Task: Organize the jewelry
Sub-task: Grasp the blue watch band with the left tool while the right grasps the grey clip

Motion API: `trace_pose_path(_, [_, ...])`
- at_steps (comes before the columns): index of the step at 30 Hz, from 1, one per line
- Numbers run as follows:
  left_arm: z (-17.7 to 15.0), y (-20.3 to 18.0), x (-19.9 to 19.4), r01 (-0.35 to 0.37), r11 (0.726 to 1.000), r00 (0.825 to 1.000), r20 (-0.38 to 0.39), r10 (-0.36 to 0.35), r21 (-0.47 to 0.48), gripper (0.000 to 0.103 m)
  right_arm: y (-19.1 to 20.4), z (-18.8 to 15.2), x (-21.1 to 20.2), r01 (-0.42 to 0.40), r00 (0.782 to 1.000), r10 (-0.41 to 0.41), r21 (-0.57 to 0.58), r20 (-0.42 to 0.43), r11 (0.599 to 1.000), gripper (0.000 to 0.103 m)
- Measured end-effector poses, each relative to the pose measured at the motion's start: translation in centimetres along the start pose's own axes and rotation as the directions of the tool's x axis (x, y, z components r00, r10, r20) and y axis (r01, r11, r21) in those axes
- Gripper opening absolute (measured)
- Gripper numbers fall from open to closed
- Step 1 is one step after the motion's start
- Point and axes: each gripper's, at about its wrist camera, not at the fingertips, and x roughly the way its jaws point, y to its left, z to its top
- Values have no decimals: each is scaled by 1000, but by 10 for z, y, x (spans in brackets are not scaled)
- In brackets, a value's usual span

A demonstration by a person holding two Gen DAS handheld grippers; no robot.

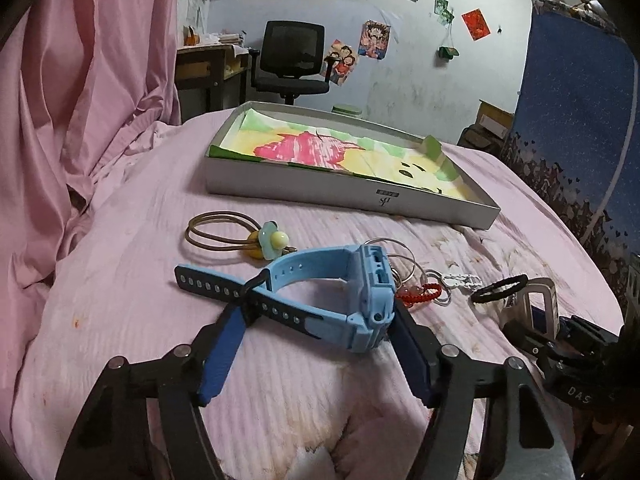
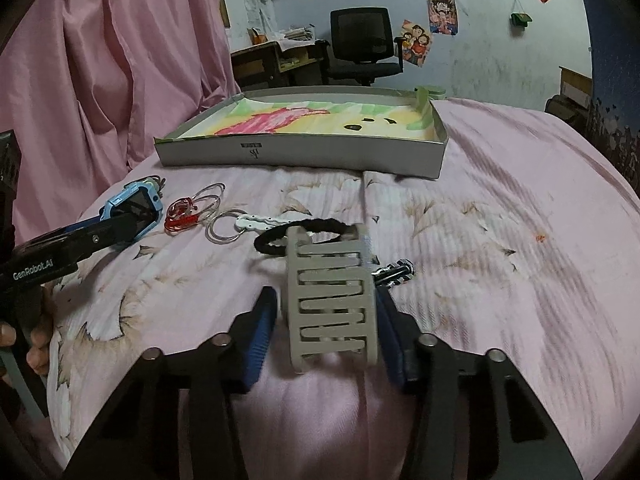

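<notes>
Pink bedding (image 1: pixel 132 264) covers the bed, with a shallow grey box (image 1: pixel 344 192) toward its far edge. From the left wrist view, the left claw (image 1: pixel 316 320) straddles the blue watch (image 1: pixel 352 300); its right pad touches the case, its left pad the strap. Only this view shows a hair tie with a yellow-and-mint charm (image 1: pixel 256 240). The right wrist view alone shows the right claw (image 2: pixel 326 312) around a grey hair clip (image 2: pixel 332 300), left pad just apart, and a silver clasp (image 2: pixel 394 273) beside it.
</notes>
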Motion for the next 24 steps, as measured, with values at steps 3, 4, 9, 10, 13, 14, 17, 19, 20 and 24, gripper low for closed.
trace_pose_path(3, [3, -1, 1, 13, 1000, 1000, -4, -12, 6, 62, -1, 0, 0, 1, 1000, -1, 5, 1, 1000, 35])
trace_pose_path(4, [2, -1, 1, 18, 1000, 1000, -5, -18, 8, 59, -1, 0, 0, 2, 1000, -2, 5, 2, 1000, 33])
trace_pose_path(9, [2, -9, 3, 52, 998, 998, -20, -52, 25, 27, -2, 0, -1, -2, 1000, 1, 13, 11, 1000, 27])
trace_pose_path(10, [1, -11, 2, 47, 999, 999, -17, -47, 28, 27, -3, -1, -1, -4, 1000, 4, 14, 13, 1000, 27])
trace_pose_path(13, [-3, -12, -1, 62, 998, 998, -14, -62, 22, 24, -4, -3, -3, -18, 1000, 18, 25, 19, 1000, 27])
trace_pose_path(14, [-4, -12, -4, 69, 997, 998, -11, -69, 16, 24, -4, -4, -4, -24, 1000, 23, 29, 21, 999, 27])
trace_pose_path(17, [-11, -13, -14, 86, 996, 996, -5, -86, 10, 22, -4, -9, -10, -33, 999, 31, 42, 32, 999, 27])
trace_pose_path(19, [-14, -15, -21, 101, 995, 995, -4, -101, 11, 22, -5, -11, -15, -38, 999, 36, 54, 36, 998, 27])
trace_pose_path(20, [-16, -16, -25, 112, 994, 994, -5, -112, 10, 22, -5, -12, -18, -44, 999, 41, 65, 35, 997, 27])
trace_pose_path(24, [-22, -23, -40, 148, 989, 989, -5, -148, 21, 21, -5, -15, -31, -63, 997, 58, 104, 46, 993, 27])
